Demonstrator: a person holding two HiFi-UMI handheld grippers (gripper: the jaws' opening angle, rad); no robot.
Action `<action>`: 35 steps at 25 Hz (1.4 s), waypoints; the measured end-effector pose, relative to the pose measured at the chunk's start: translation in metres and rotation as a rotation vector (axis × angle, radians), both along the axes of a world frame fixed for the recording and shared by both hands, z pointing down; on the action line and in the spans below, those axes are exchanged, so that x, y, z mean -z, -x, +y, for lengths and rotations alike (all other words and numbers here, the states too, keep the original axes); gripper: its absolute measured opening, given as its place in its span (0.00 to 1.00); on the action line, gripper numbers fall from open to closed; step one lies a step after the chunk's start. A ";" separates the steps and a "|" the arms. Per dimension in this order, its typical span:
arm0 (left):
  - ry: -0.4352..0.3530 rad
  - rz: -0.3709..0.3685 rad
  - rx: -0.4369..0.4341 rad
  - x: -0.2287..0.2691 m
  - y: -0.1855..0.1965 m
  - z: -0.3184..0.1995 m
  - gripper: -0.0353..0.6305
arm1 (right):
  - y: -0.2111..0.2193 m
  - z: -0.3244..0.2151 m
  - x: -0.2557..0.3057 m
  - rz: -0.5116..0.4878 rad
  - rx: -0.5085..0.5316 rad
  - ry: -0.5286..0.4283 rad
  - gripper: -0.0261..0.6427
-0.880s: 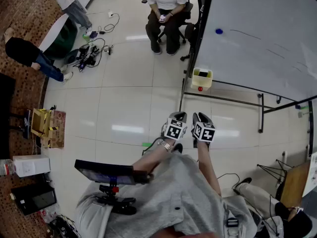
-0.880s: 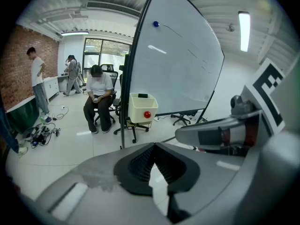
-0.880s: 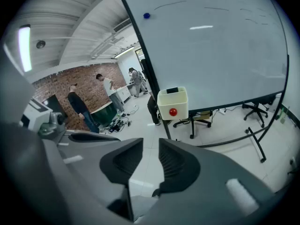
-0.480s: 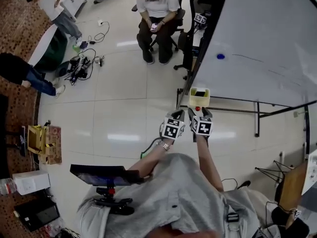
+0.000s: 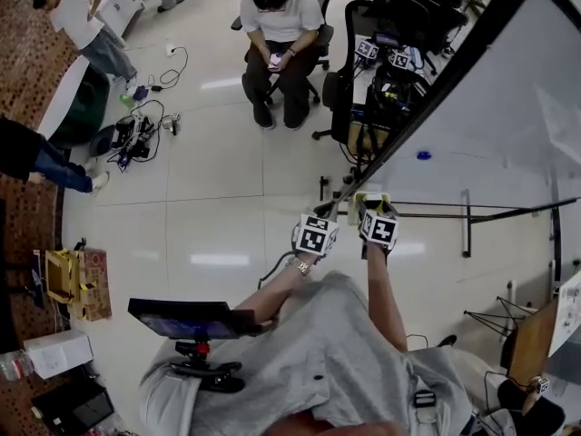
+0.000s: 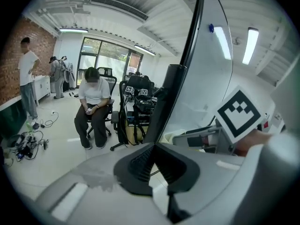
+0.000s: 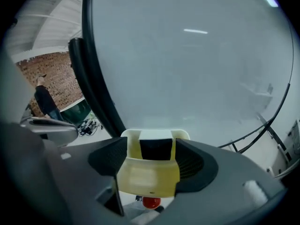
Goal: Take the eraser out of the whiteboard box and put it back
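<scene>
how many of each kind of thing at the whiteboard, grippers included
grippers: 2 (left gripper, right gripper)
whiteboard: 1
yellow box: 1
eraser: 1
blue magnet: 1
red round piece: 1
total: 7

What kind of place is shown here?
Probably an office or lab workroom: a large whiteboard, a seated person looking down at something in their hands, and cables lying on the tiled floor.
</scene>
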State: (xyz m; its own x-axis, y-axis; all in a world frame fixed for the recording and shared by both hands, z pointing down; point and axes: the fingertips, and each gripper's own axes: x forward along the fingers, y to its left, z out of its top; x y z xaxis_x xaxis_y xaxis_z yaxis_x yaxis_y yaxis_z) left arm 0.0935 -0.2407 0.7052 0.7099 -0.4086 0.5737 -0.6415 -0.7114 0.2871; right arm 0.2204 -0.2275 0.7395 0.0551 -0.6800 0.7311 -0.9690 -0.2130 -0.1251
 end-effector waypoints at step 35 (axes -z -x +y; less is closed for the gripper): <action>0.014 0.024 0.017 0.003 -0.031 -0.005 0.06 | 0.001 0.041 0.040 -0.105 0.035 -0.061 0.45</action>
